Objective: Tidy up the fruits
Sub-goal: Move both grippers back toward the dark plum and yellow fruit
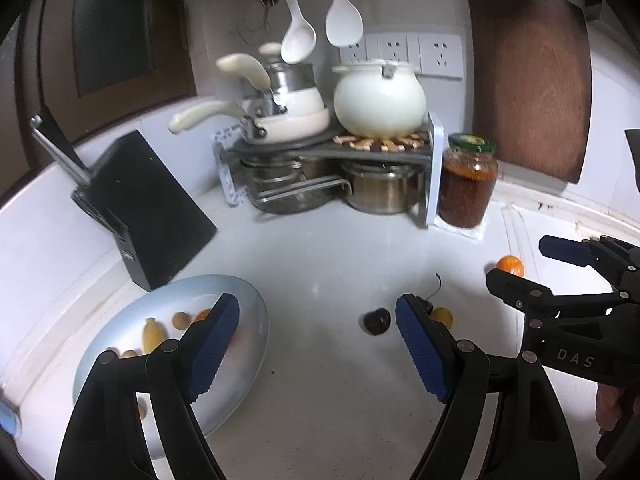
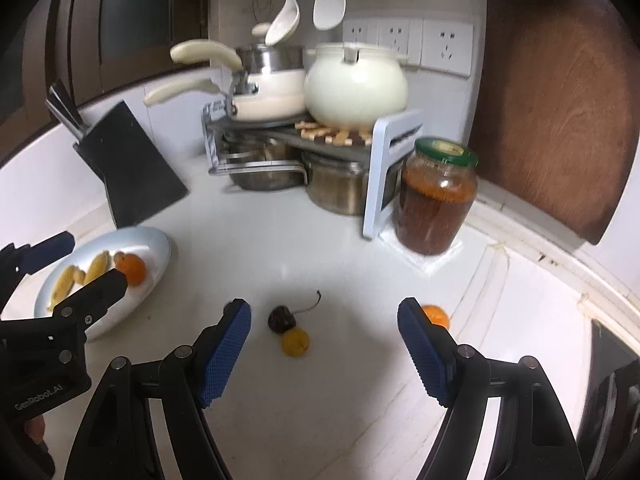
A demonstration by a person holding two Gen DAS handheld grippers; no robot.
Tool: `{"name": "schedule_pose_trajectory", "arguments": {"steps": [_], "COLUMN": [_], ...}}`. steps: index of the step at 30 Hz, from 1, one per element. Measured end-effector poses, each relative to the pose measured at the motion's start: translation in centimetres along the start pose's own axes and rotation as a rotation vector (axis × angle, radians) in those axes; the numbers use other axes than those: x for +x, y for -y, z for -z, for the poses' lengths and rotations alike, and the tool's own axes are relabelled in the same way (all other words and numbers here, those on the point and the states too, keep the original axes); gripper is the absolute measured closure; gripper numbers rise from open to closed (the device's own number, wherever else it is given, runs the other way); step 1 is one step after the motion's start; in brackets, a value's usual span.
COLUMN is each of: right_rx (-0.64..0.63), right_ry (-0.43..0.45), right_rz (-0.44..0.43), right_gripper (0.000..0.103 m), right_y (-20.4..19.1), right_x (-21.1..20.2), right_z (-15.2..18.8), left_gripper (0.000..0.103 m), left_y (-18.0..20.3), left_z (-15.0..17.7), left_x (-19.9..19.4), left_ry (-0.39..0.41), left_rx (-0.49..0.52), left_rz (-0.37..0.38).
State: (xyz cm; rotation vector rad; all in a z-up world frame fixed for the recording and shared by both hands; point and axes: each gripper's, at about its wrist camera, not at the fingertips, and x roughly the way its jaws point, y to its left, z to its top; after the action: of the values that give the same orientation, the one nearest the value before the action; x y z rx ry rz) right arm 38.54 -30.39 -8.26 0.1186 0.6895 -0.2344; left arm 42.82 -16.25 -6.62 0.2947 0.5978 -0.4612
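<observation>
Left gripper (image 1: 318, 312): jaws stand wide apart with nothing between the blue pads; it hangs over the bare counter (image 1: 320, 248), its left finger in front of the plate's near edge.
Right gripper (image 2: 324, 320): also wide open and empty, angled down at the loose fruit on the counter.
Fruit already gathered: the pale plate (image 2: 160, 248) sits at the left beside the black knife block (image 2: 132, 172); it carries yellow pieces, a few small brown ones and an orange fruit (image 2: 131, 269).
Fruit still loose: a dark cherry (image 2: 281, 319) with its stem, touching a small yellow fruit (image 2: 295, 343) just in front of it; a small orange fruit (image 2: 436, 315) lies apart to the right, partly behind the right gripper's right finger.
Step in hand: as I judge it, an approach between picks, with both tools coming in empty and three fruits left to move.
Next move: the cherry and yellow fruit lie between the right gripper's fingers in its own view, so it seems best placed; it would need to drop lower, settle on one fruit only, then close gently. The two touch, so the neighbour may roll away.
Left gripper's likely share: the dark cherry (image 1: 376, 321) lies just beside its right finger, though which tool goes first I cannot tell.
Writing: "DAS" on the right gripper's body in the left view; "GenRobot.AI" on the left gripper's body in the right view.
Jar (image 2: 438, 200): green lid with a yellow mark, its print too small to read.
</observation>
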Motion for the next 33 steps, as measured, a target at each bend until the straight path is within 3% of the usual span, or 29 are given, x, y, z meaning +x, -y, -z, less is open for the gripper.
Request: {"name": "schedule_pose_trajectory", "arguments": {"steps": [17,33], "right_rx": [-0.002,0.033], "right_ry": [-0.155,-0.215], "right_rz": [-0.064,-0.130], "right_gripper": [0.028,0.040], "right_y": [-0.4,0.3], "right_x": [6.2,9.4], "right_z": [2.2,2.9], "left_gripper": [0.034,0.043], "left_y": [0.7,1.8], "left_z": [1.3,0.7], "left_x": [6.1,9.8], "left_ry": [-0.117,-0.208], "left_rx": [0.046,0.052], "left_rz": [0.153,0.257]}}
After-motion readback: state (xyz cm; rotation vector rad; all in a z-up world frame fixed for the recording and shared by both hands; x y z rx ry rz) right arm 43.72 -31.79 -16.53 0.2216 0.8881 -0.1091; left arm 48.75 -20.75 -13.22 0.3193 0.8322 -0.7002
